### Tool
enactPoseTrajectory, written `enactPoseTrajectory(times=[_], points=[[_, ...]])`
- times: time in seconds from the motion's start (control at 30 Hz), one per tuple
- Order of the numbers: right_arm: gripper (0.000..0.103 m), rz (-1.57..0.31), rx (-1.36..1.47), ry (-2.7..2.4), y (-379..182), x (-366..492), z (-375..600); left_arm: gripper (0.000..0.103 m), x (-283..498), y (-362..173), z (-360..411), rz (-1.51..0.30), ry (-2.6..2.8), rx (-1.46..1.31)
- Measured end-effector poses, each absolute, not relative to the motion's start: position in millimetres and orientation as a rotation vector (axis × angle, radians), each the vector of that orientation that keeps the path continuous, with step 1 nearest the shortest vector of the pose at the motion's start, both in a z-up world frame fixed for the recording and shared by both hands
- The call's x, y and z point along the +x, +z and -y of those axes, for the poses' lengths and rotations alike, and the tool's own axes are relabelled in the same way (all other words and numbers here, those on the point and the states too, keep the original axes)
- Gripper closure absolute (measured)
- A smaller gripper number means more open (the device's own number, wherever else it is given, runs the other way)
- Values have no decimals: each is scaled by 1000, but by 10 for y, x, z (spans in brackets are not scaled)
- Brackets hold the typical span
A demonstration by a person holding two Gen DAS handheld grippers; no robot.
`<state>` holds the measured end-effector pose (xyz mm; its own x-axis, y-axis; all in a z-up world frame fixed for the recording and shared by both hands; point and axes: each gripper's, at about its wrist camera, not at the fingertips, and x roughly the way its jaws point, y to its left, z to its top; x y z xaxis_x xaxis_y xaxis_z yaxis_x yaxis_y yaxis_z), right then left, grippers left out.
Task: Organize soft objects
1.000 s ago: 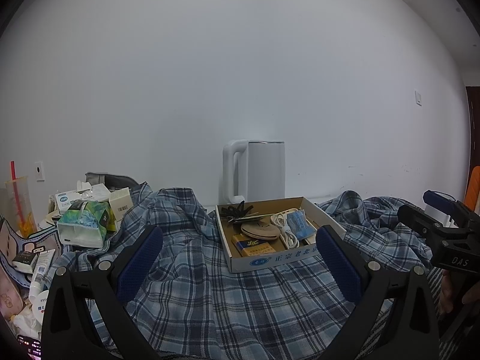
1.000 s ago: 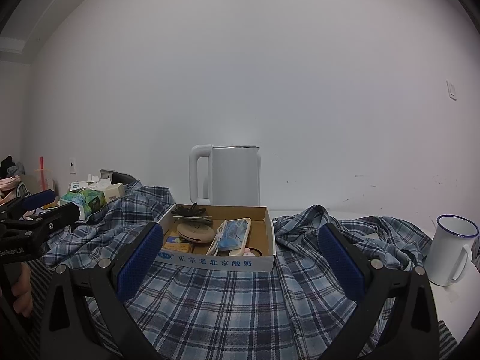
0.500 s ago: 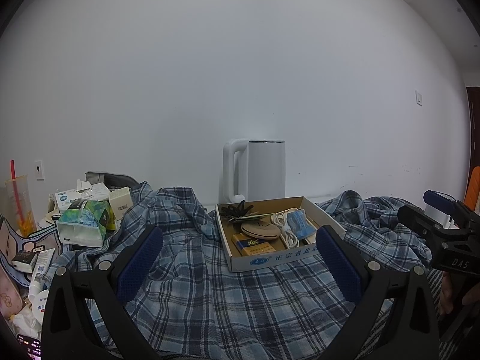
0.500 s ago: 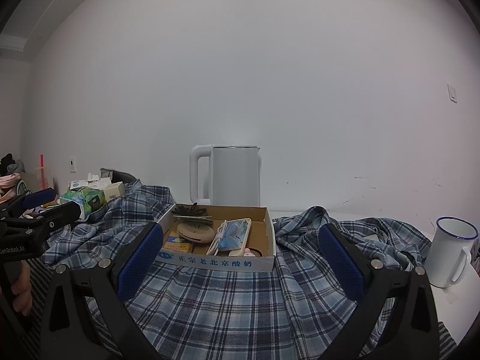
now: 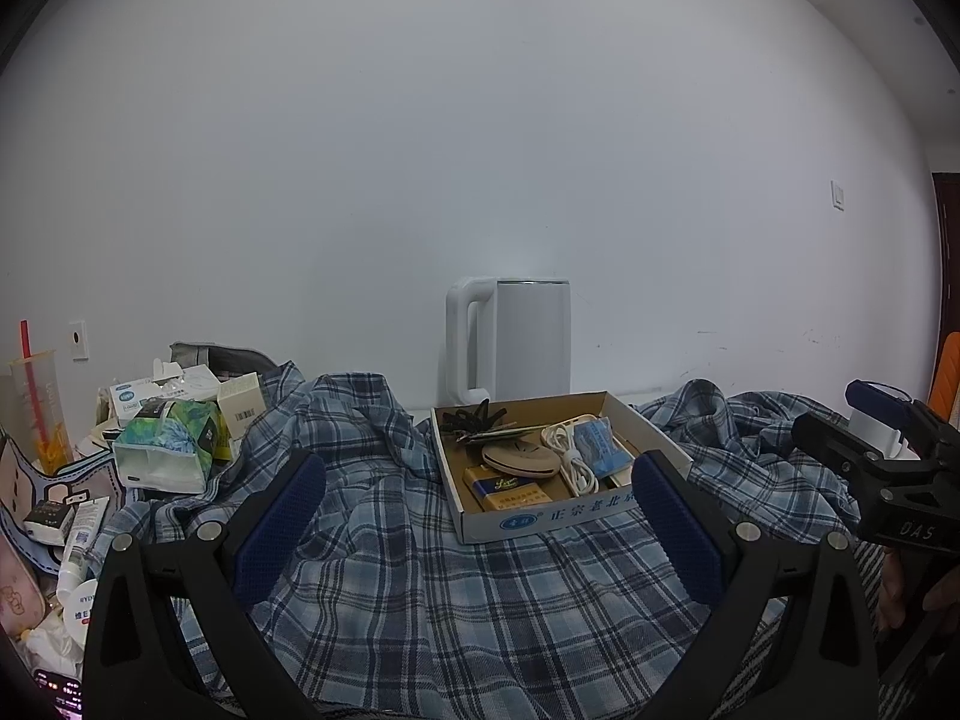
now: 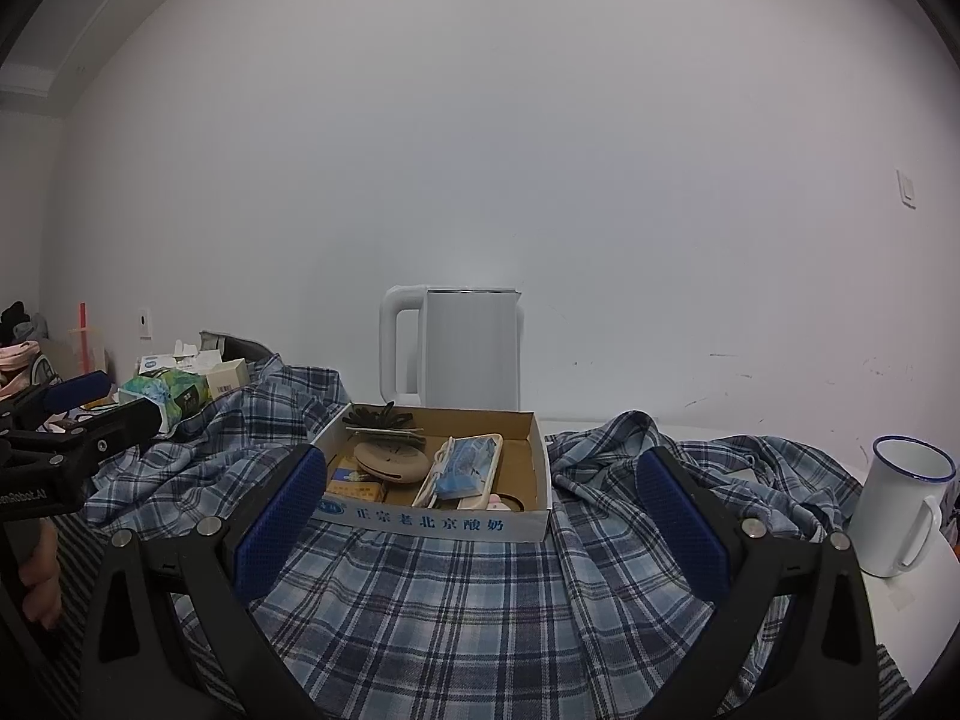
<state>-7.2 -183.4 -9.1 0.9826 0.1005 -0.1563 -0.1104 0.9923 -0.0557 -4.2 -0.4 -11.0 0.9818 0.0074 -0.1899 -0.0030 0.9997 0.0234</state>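
Both claws hang with their blue-padded fingers spread wide apart and nothing between them. The left claw (image 5: 477, 516) hovers low over the blue plaid shirt (image 5: 420, 588), which lies rumpled and spread across the desk (image 6: 912, 618); the right claw (image 6: 474, 516) hovers over the same cloth from a little further right. Just beyond the fingertips of both, a shallow cardboard box (image 5: 576, 513) sits on top of the shirt, holding a black hair clip (image 5: 474, 417), a tan oval case (image 5: 521, 461), a coiled white cable (image 5: 570, 456), a blue packet (image 5: 594, 447) and a yellow pack (image 5: 504, 489). Behind the box a white electric kettle (image 5: 510, 345) stands against the wall. To the left of the shirt lies a heap of clutter, with a green tissue pack (image 5: 168, 450) and small cartons. At the right edge of the desk, beside the cloth, stands a white enamel mug (image 6: 900, 510) with a blue rim.
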Motion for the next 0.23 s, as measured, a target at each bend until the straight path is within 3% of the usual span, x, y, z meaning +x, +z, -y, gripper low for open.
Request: enactPoseTrajectory(times=[0.23], points=[[0,-160,-70,105,-93,-69,1834,0,-37,-118,16,-192,8,23]])
